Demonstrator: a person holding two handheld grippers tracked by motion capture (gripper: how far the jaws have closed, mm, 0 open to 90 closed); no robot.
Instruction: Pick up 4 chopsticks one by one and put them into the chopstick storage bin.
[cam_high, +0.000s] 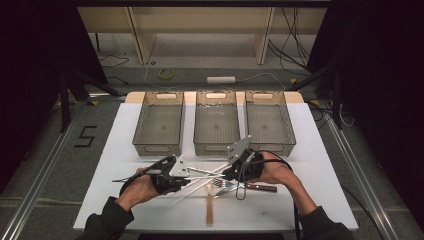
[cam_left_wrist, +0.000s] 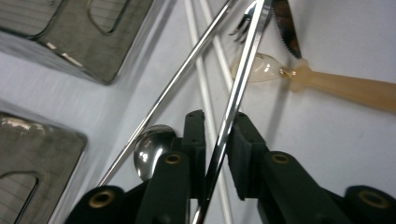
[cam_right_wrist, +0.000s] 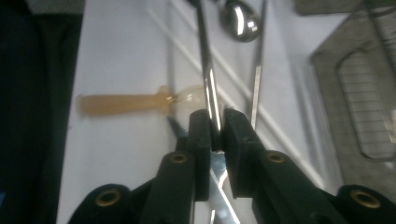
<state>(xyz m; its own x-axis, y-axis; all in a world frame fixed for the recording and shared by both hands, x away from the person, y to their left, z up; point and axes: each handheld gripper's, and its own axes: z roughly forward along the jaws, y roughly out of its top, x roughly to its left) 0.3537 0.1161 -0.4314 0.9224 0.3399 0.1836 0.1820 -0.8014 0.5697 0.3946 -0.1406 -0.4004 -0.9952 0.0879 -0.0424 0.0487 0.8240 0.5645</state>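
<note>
White board (cam_high: 125, 200) covers the table, with three grey bins (cam_high: 216, 127) in a row on its far side, likely waiting for sorted cutlery. Near the front edge lies a tangle of utensils. Both claws pinch one steel fork (cam_left_wrist: 238, 88): the left gripper (cam_high: 182, 175) holds its handle, the right gripper (cam_high: 227, 170) the end near the tines, seemingly passing it across. Beside it lies a tan-handled spoon (cam_high: 209, 210).

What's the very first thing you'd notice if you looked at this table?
Probably the tangle of shiny cutlery at the near middle of the white table, with two hands pushing black grippers into it from either side. The left gripper and the right gripper each pinch a thin metal handle. Behind the pile, three see-through bins stand in a row with nothing in them.
</note>
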